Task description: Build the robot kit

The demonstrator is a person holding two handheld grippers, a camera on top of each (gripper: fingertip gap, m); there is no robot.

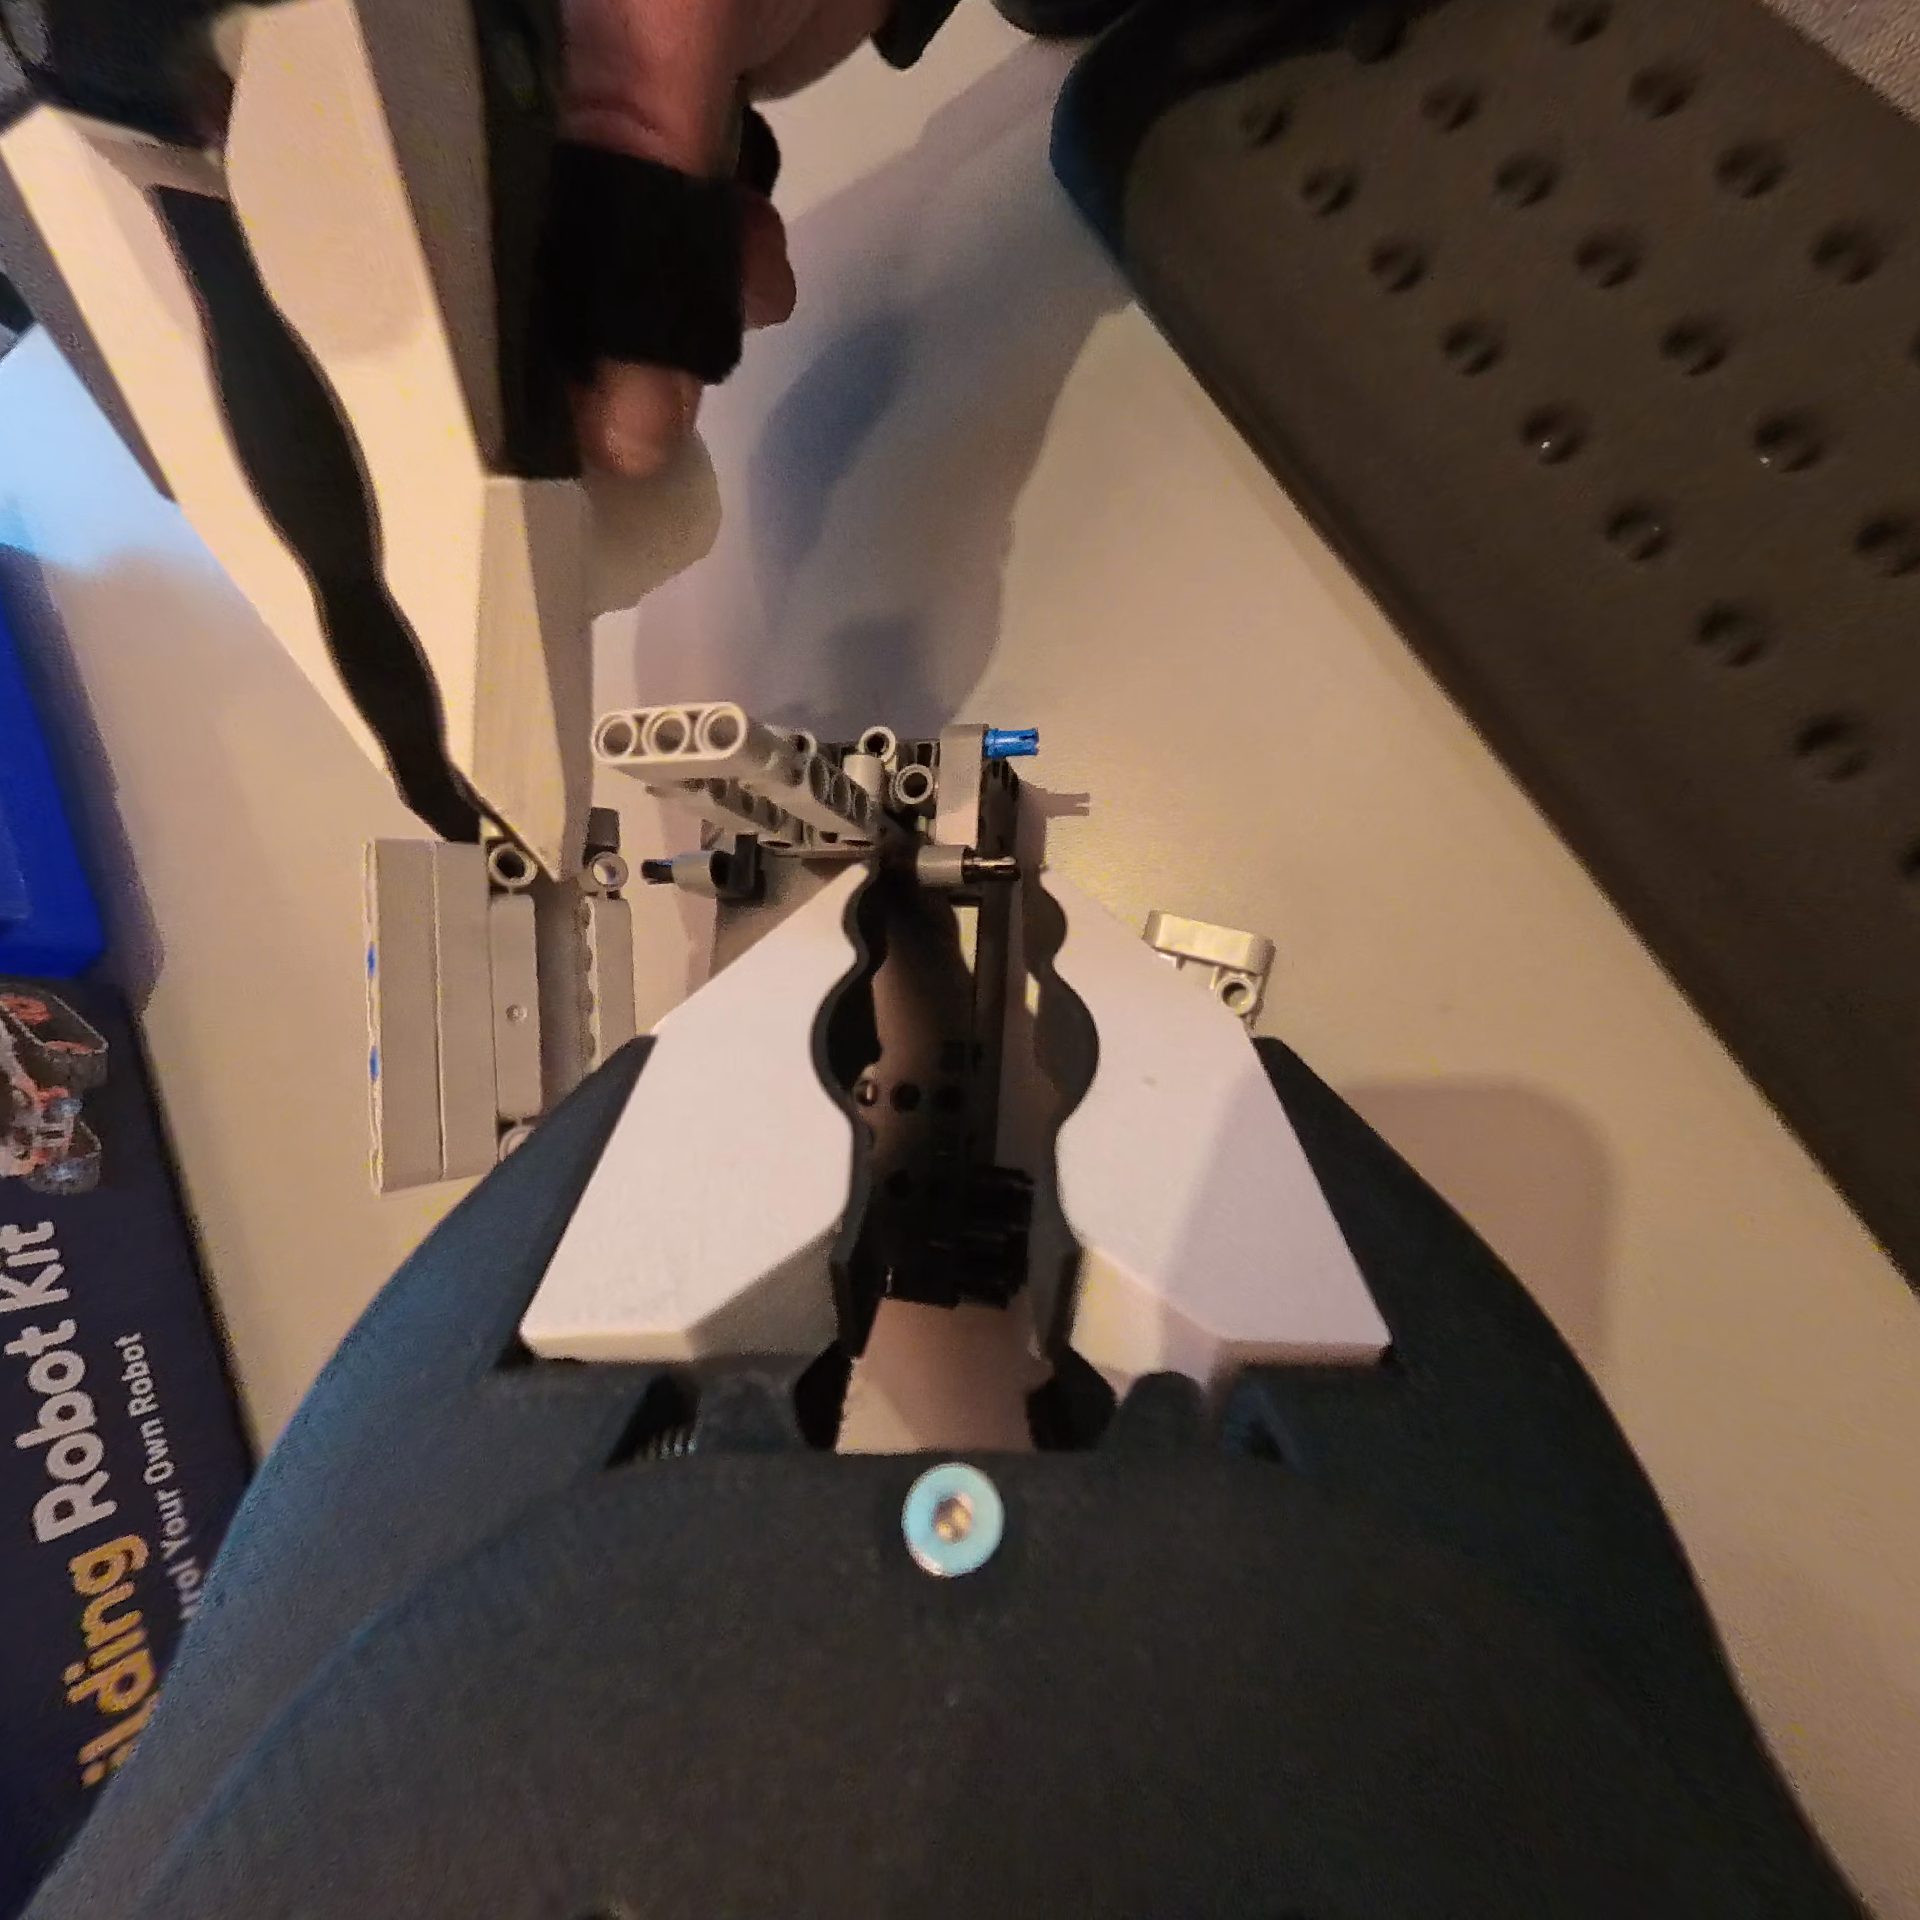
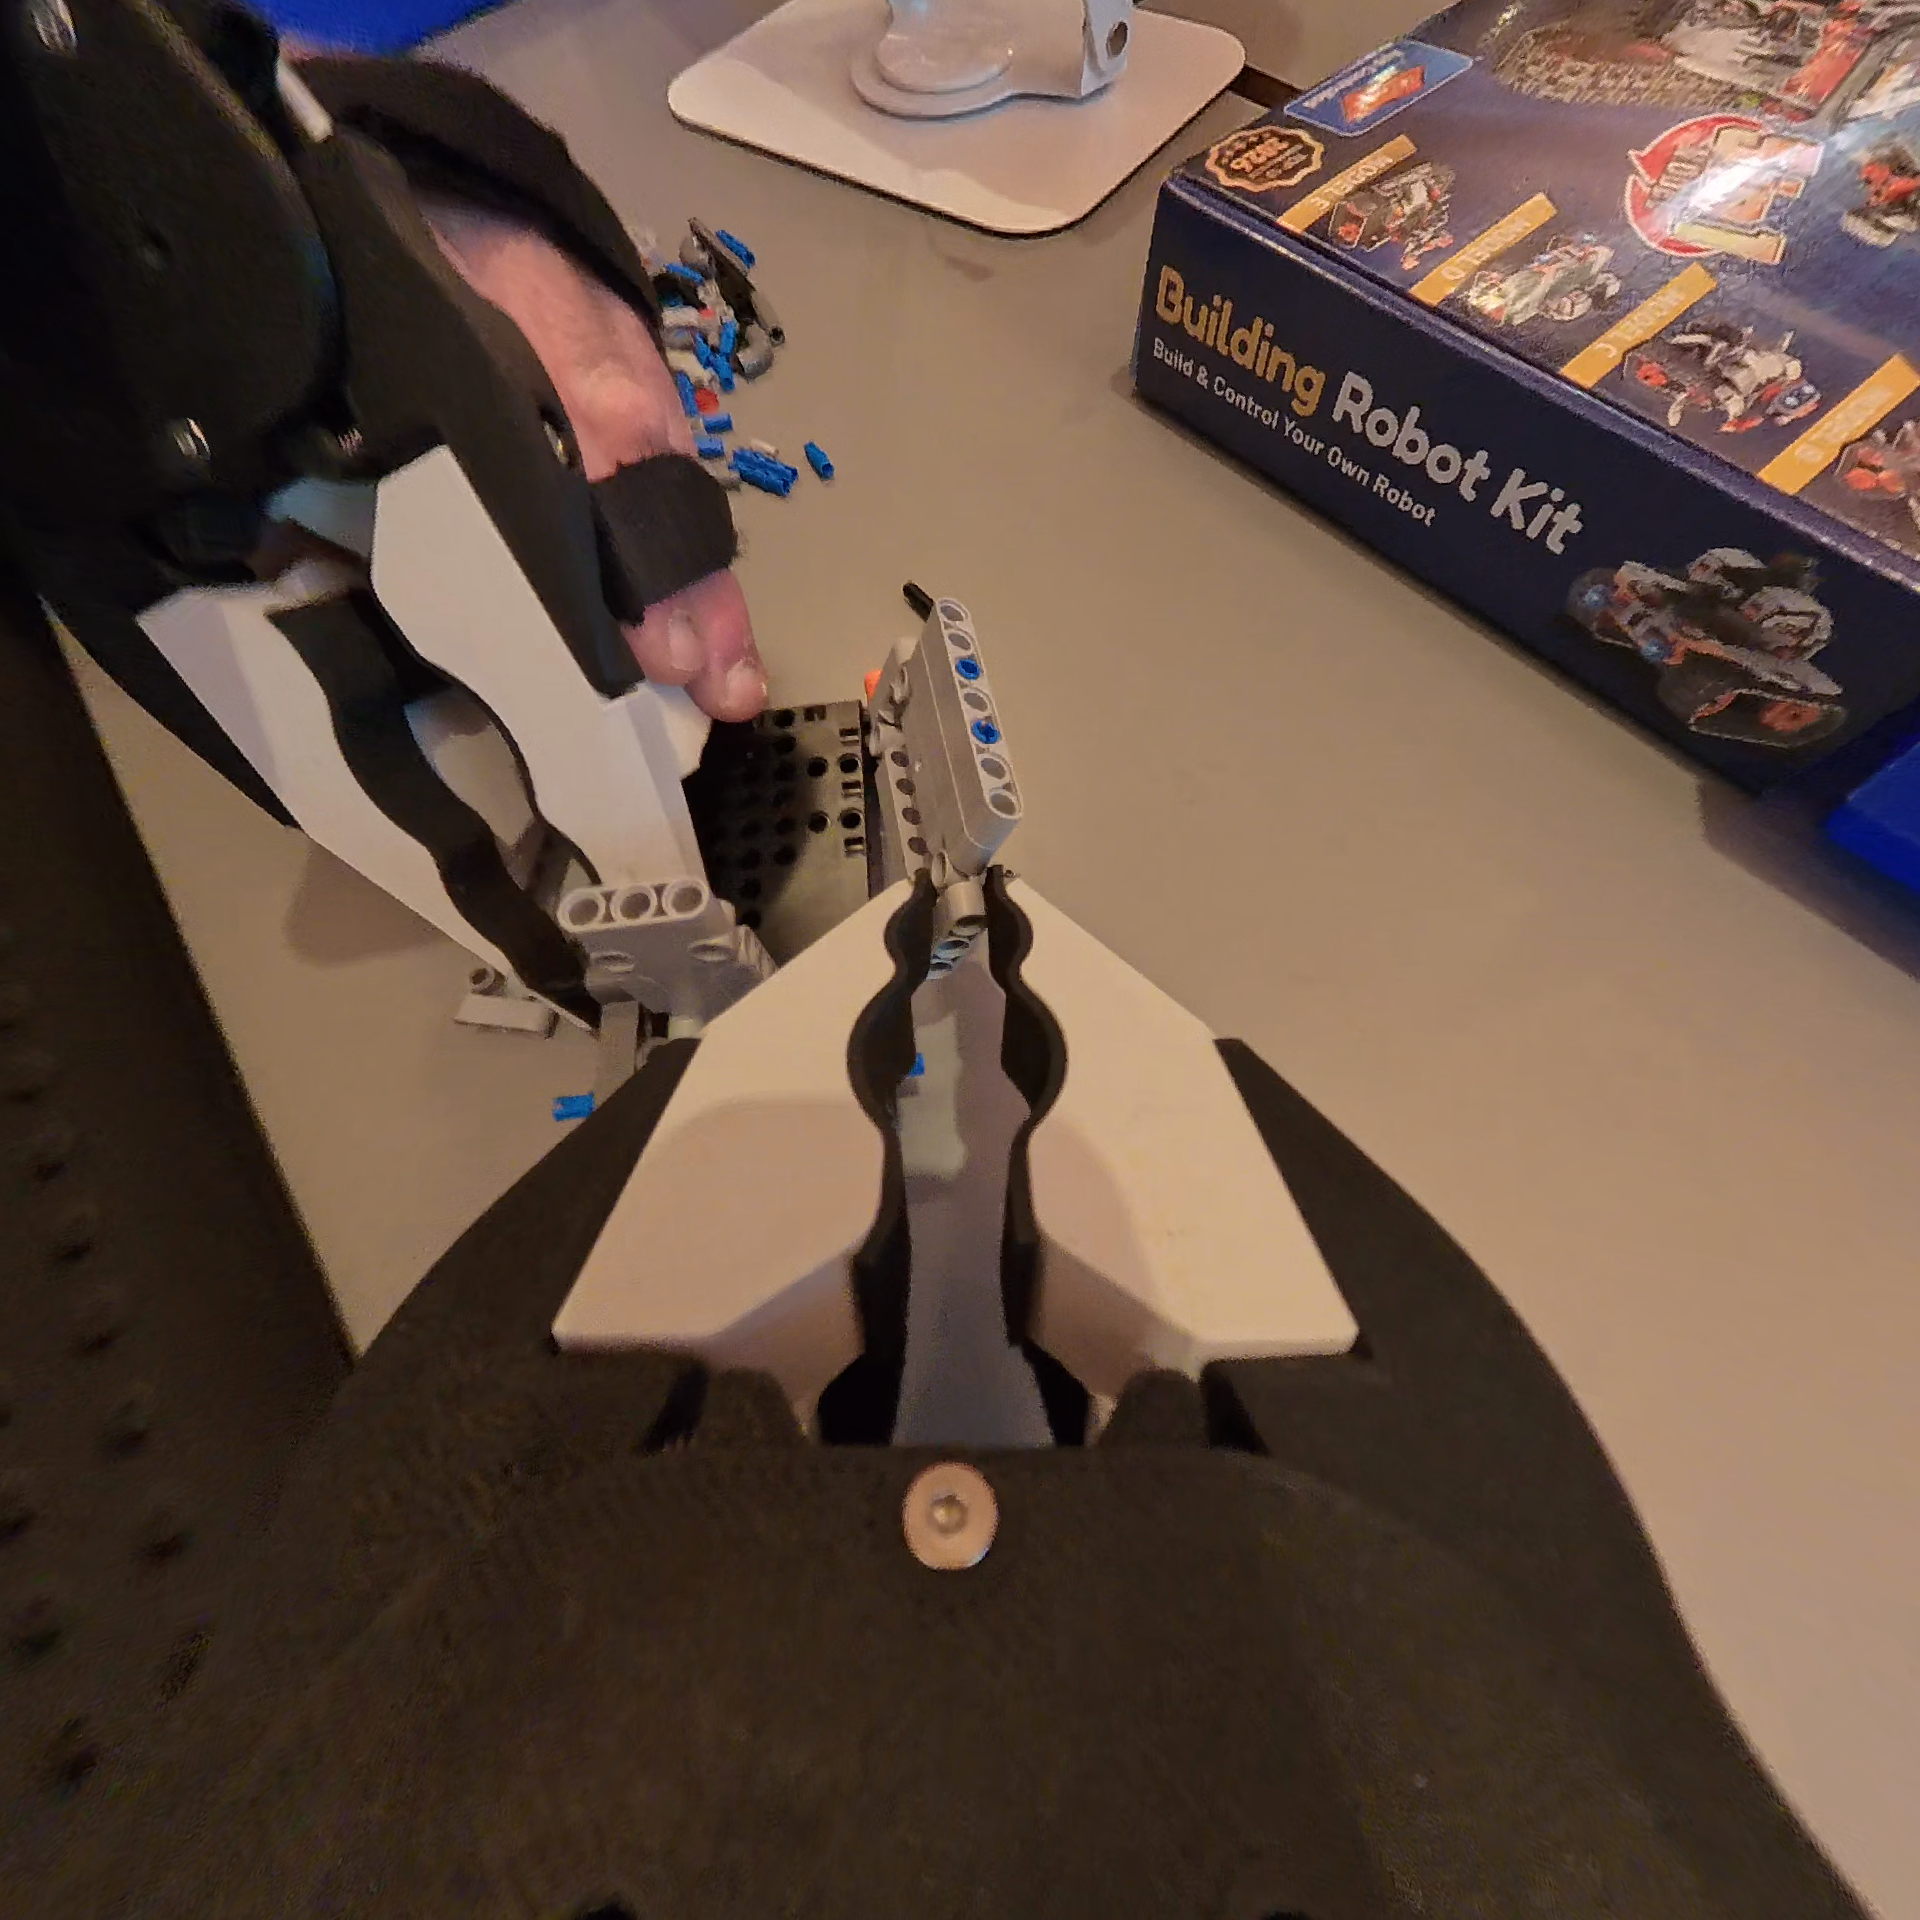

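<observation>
Jaws of the right gripper (image 2: 951, 894) pinch a grey beam (image 2: 961, 727); the left gripper (image 1: 951, 883) clamps the black frame (image 1: 935, 1091). Only the right view shows loose blue pins (image 2: 727, 416) on the table (image 2: 1351, 1039).

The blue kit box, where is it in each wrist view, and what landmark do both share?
Left wrist view: kit box at lower left edge, cut off.
Right wrist view: kit box upper right, on the table.
Shared landmark: the grey beam with blue pins in the right gripper, beside the left gripper's black perforated panel.
</observation>
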